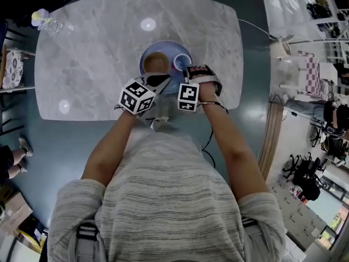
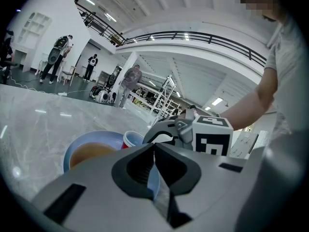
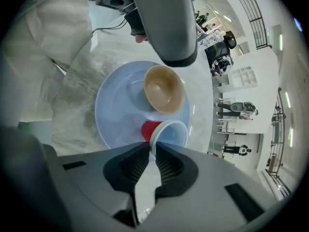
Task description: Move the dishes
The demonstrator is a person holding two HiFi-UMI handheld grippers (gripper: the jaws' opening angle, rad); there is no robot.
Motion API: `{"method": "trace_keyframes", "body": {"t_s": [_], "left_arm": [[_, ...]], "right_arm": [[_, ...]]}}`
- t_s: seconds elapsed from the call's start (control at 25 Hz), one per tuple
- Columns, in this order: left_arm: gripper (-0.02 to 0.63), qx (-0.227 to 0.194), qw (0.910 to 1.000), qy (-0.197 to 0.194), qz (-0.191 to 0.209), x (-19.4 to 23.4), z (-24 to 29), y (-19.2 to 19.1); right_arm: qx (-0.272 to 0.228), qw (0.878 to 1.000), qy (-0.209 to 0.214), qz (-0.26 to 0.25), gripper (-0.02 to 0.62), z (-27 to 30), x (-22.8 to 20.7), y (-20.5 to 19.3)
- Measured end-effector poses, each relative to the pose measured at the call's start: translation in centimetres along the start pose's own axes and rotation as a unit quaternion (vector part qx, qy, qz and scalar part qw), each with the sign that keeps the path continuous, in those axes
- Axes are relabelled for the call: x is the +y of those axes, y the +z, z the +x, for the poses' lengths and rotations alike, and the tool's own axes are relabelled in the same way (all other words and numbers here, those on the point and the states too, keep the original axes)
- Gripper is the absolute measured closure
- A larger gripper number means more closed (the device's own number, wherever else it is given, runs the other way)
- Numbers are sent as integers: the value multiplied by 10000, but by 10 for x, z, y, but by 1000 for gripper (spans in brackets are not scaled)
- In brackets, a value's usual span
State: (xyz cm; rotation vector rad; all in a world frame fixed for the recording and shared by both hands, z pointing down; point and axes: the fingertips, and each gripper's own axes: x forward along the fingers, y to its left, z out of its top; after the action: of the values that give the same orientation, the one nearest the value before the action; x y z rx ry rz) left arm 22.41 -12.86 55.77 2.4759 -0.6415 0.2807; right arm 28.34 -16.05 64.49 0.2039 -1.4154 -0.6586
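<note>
Left gripper (image 2: 154,148), right gripper (image 3: 153,148): fingers (image 2: 137,167) clamped on blue plate (image 3: 116,105) rim. Lift evenly, level; brown bowl (image 3: 164,88), red cup (image 3: 166,132) could slide.

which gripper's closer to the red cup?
Right. The right gripper pinches the blue plate rim right beside the red cup; the left gripper pinches the rim by the brown bowl, farther off.
</note>
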Motion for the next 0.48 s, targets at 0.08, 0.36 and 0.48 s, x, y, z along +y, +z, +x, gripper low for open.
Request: {"method": "trace_keyframes", "body": {"t_s": [0.08,0.36,0.48], "left_arm": [[584,8,10000,1,0,0,-1,0],[584,15,10000,2,9,0,0,1],[584,22,10000,5,18,-1,-1,2]], "right_arm": [[-41,10000,17,57,531,0,0,2],[-164,9994,115,265,497,0,3,4],[-289,9982,176,491,479,-3,2,4]]}}
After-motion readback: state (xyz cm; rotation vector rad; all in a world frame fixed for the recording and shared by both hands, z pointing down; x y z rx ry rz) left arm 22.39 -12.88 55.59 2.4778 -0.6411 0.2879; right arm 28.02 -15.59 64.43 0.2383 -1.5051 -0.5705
